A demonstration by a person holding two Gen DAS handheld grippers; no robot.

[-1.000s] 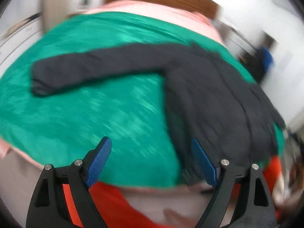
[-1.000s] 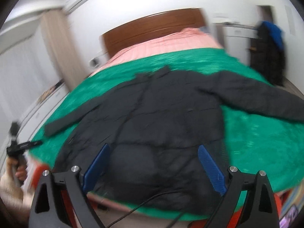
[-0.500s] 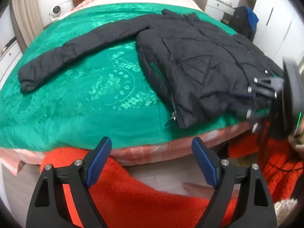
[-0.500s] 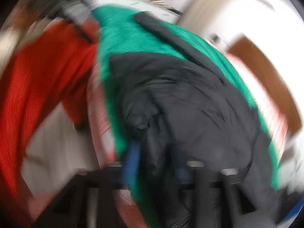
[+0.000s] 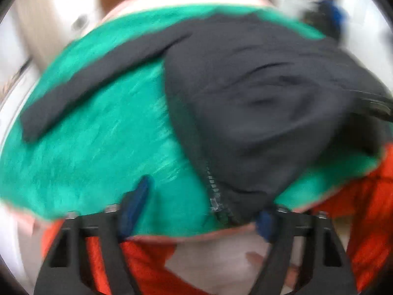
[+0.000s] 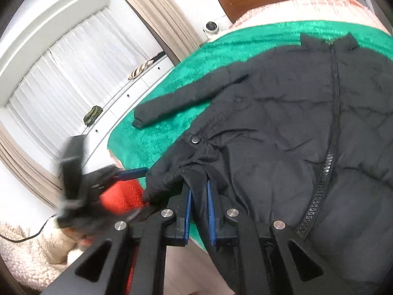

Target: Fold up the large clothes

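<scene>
Black quilted zip-front jacket (image 6: 282, 123) lies spread on the green plush bed blanket (image 6: 172, 113). Right claw (image 6: 198, 206) pinches its hem tight at the bed's edge; left claw (image 5: 201, 211), closing, straddles the zipper corner without gripping.

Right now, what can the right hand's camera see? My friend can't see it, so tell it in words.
The right gripper is shut on a bottom corner of the black jacket, which lies spread on a bed's green blanket. One sleeve stretches toward a curtained window, and the blurred left gripper is close by.
</scene>
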